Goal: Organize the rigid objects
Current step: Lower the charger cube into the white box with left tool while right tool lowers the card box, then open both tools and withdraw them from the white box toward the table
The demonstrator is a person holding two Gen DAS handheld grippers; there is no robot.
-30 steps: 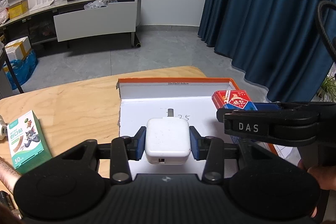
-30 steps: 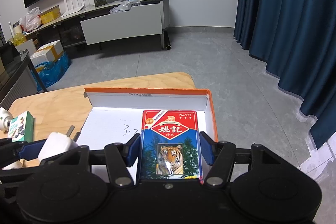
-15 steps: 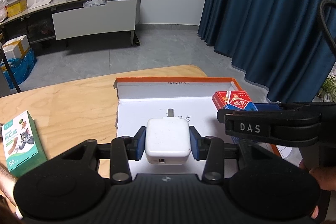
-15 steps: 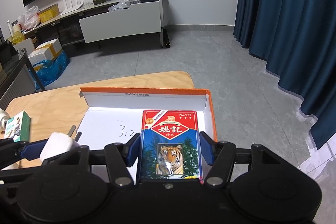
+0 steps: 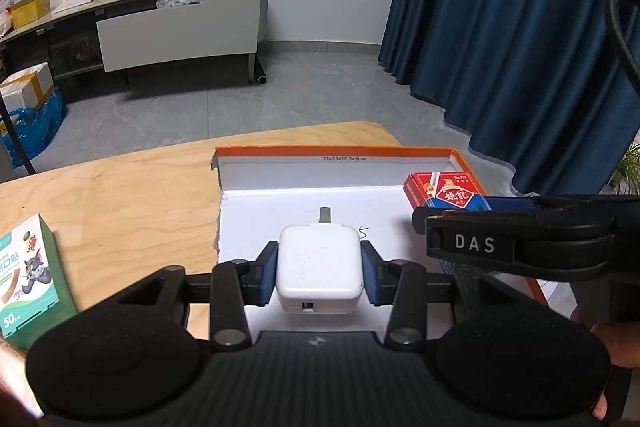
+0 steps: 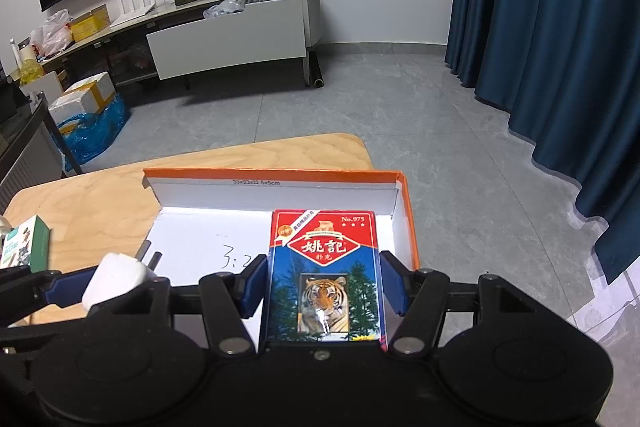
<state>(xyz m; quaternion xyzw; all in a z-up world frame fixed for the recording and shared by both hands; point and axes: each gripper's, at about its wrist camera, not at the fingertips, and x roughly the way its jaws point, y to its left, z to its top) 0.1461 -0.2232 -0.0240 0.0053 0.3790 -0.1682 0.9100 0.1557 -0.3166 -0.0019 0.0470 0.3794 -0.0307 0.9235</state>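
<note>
My left gripper (image 5: 319, 273) is shut on a white plug-in charger (image 5: 319, 267), its prongs pointing forward, held over the white floor of an orange-rimmed box (image 5: 332, 149). My right gripper (image 6: 323, 285) is shut on a red-and-blue playing-card pack with a tiger (image 6: 324, 275), held over the right side of the same box (image 6: 272, 173). The card pack (image 5: 444, 191) and right gripper show at the right in the left wrist view. The charger (image 6: 114, 279) shows at the lower left in the right wrist view.
The box sits on a light wooden table (image 5: 120, 195). A green cartoon-printed carton (image 5: 28, 267) stands on the table at the left, also in the right wrist view (image 6: 26, 247). Beyond the table are grey floor, a blue curtain (image 5: 520, 27) and a sideboard (image 5: 180, 27).
Both grippers have edged slightly forward and left over the box, still holding their objects. The green carton appears shifted right in the left wrist view.
</note>
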